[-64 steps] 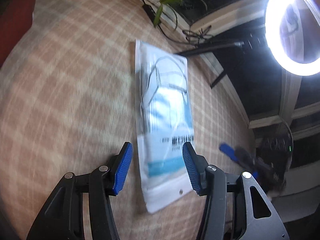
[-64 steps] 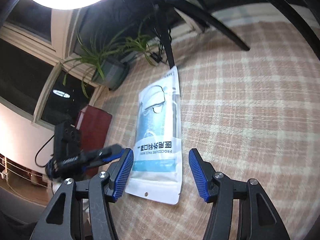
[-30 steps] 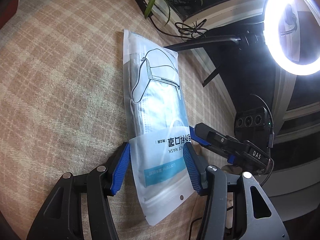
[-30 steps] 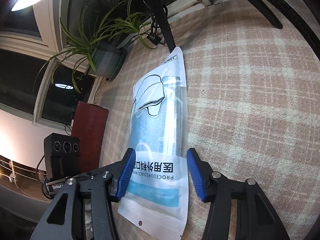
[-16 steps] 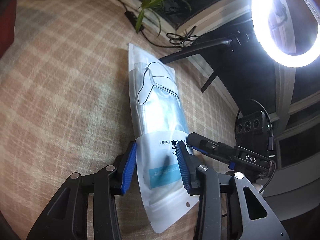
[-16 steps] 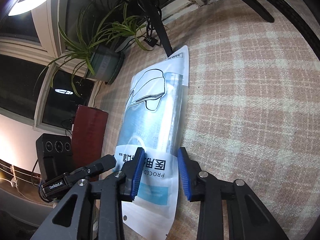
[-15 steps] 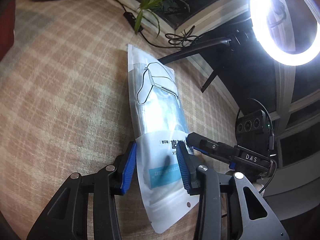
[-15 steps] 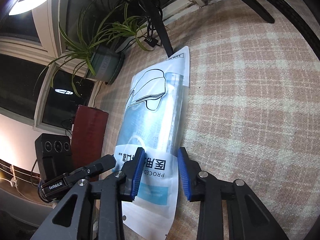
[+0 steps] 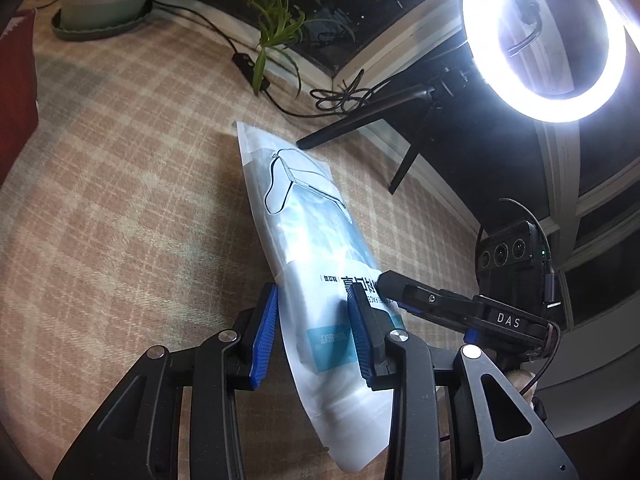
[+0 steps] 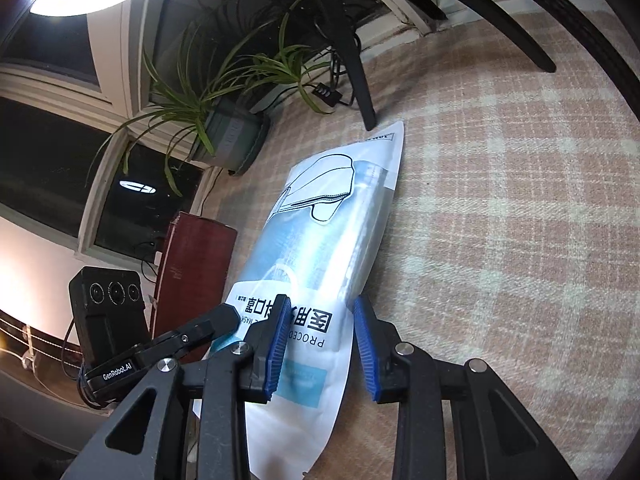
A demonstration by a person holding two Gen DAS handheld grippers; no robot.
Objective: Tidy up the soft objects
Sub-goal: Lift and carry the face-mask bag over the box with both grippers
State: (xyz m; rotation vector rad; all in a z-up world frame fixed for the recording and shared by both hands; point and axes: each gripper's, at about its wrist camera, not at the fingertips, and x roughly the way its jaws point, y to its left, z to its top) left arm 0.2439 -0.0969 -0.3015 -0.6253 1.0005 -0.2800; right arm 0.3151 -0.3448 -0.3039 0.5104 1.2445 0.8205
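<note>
Left wrist view: our left gripper (image 9: 312, 332) jaws pinch the mask packet's (image 9: 304, 232) near end.
Right gripper (image 10: 320, 344): jaws pinch the same end.
Packet: far end on the plaid counter (image 9: 120, 200).
Advice: lift both evenly.

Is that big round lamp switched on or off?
On. The white ring light glows bright all round its circle and throws a glare patch on the clear plastic face-mask packet lying on the checked cloth.

The mask pack (image 10: 320, 264) carries Chinese characters above partly hidden Latin letters reading "PROCED". The right gripper (image 9: 496, 316) is marked "DAS". The left gripper (image 10: 116, 370) is marked "GenRobot.AI".
</note>
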